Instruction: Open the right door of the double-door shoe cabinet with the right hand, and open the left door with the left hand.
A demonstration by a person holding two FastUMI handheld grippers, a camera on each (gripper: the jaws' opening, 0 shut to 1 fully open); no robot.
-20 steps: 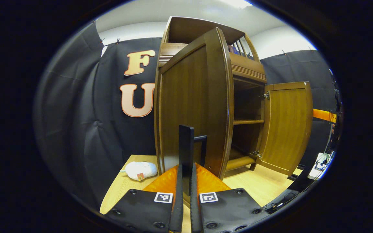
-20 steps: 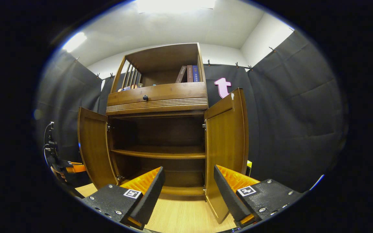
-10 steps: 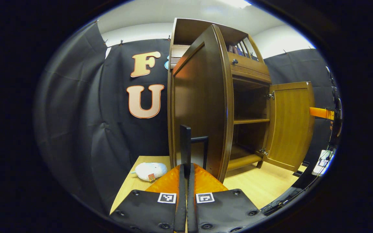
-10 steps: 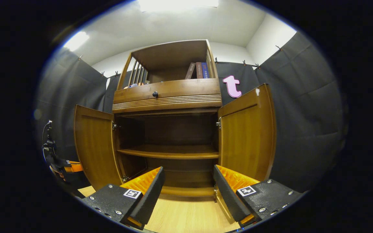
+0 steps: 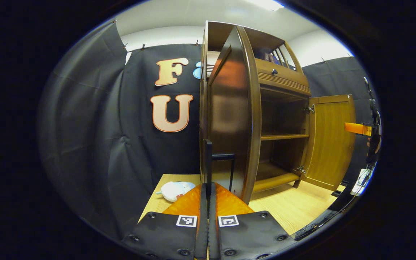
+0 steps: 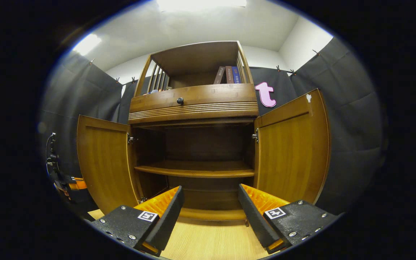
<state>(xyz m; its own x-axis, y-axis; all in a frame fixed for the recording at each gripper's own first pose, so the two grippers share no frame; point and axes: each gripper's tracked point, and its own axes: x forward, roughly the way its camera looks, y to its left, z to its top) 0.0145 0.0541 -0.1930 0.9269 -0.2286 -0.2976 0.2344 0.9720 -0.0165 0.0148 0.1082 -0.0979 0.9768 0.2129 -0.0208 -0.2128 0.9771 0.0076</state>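
The shoe cabinet [image 6: 193, 108] stands upright on the light wooden floor [image 6: 211, 242], both tall doors swung outward. In the left gripper view the left gripper [image 5: 208, 187] is clamped on the left door's [image 5: 229, 119] vertical black handle [image 5: 208, 162], that door seen nearly edge-on. In the right gripper view the right gripper [image 6: 209, 206] hangs with fingers spread, holding nothing, facing the shelf [image 6: 195, 169]; the right door [image 6: 291, 151] stands wide. A white plush toy [image 5: 173, 189] lies beside the cabinet.
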